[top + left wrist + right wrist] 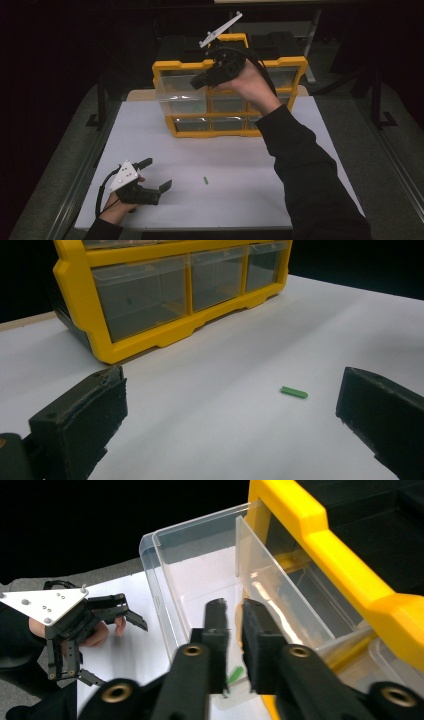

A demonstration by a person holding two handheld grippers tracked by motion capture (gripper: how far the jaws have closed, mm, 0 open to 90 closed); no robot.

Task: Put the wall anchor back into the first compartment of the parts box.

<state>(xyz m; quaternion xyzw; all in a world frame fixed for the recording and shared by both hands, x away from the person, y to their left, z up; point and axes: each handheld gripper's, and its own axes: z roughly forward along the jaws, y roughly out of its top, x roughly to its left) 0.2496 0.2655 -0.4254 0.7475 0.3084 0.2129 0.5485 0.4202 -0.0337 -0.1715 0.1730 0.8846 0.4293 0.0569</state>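
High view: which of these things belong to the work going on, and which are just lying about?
Likely in use: yellow drawer cabinet, pulled-out clear drawer, loose green piece, green piece in the drawer, left tongs, right tongs.
Just there: white table, dark stand beside it.

Dim, dark surroundings; white table (240,165) brightly lit, nearby jaws blurred.

A white table (300,165) carries a yellow drawer organizer (225,100) at its far edge and a small green piece (205,180) lying nearer.
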